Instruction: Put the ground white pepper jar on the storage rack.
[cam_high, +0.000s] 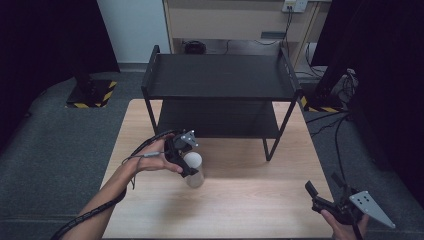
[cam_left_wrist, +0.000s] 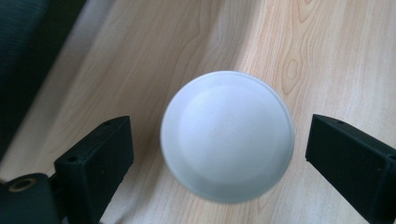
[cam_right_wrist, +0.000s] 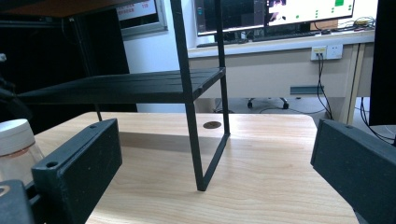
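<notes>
High view first, biggest thing down to smallest, everything placed against the black two-tier metal shelf rack (cam_high: 220, 95) at the far side of the light wooden table (cam_high: 250, 200). Both tiers look bare from above.

My right gripper (cam_high: 325, 200) hangs off the table's near right corner, well in front of the rack's right legs. In the right gripper view its jaws stand wide with nothing between them, pointing at the rack's front leg (cam_right_wrist: 194, 135); it is idle.

My left gripper (cam_high: 186, 159) is just in front of the rack's lower tier, left of centre, tipped down over the small clear plastic bottle with a white round cap (cam_high: 194, 169), which stands upright on the table there. In the left gripper view I look straight down on the cap (cam_left_wrist: 227, 135), and the jaws sit spread on either side, each clear of it with wood showing in the gaps (the left gap looks a little narrower).

I judge the step to be grasping the bottle. To do it well I should nudge slightly so the cap sits centred between the jaws, lower until the pads are past the cap's rim and onto the body, keep the gripper vertical, then close gently. An off-centre close could push the bottle sideways or tip it toward the rack.
</notes>
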